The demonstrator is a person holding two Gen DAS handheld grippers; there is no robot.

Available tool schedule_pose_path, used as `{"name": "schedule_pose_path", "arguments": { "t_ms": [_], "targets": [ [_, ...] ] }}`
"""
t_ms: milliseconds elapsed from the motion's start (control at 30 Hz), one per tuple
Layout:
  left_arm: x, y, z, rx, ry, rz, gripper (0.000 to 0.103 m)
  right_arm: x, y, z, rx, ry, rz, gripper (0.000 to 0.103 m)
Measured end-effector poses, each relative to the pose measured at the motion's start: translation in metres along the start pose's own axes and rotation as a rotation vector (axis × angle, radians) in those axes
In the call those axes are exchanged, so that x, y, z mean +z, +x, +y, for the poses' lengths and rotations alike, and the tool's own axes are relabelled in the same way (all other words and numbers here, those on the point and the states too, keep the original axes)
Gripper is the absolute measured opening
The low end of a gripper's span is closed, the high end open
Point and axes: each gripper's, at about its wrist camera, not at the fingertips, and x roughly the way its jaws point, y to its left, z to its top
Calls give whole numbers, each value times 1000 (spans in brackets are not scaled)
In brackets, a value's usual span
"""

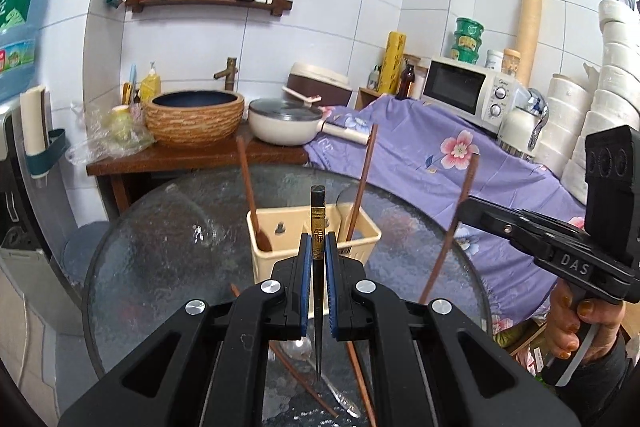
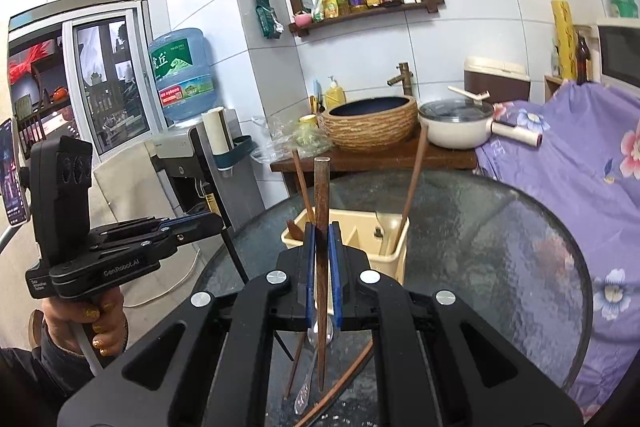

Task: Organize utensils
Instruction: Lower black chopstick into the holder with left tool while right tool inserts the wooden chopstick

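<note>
My left gripper [image 1: 319, 247] is shut on a black chopstick [image 1: 318, 219] with a gold band, held upright above the glass table. My right gripper [image 2: 322, 247] is shut on a brown wooden chopstick [image 2: 321, 195], also upright. The right gripper shows in the left wrist view [image 1: 476, 209] with its chopstick [image 1: 456, 227]. A beige utensil caddy [image 1: 360, 239] stands behind both grippers and holds a wooden spoon [image 1: 250, 195] and a brown chopstick [image 1: 362, 183]. On the table under the grippers lie a metal spoon [image 2: 316, 359] and loose brown chopsticks [image 2: 344, 379].
The round glass table [image 1: 160, 247] stands by a wooden counter [image 1: 192, 157] with a basin sink [image 1: 194, 119] and a white pot [image 1: 284, 121]. A purple floral cloth [image 1: 420, 155] covers the surface to the right, with a microwave [image 1: 464, 91].
</note>
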Motion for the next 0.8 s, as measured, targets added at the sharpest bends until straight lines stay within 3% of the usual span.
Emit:
{"name": "schedule_pose_path", "arguments": {
  "t_ms": [133, 467, 600, 800],
  "targets": [
    [27, -8, -5, -16, 6, -46, 7, 27, -2, 5, -6, -20, -31, 7],
    [100, -19, -1, 40, -46, -205, 7, 105, -2, 15, -77, -61, -169, 7],
    [109, 0, 4, 96, -72, -222, 7, 112, 13, 11, -130, -73, -202, 7],
    [96, 35, 12, 147, -94, -192, 7, 93, 45, -6, -159, -47, -171, 7]
  ]
}}
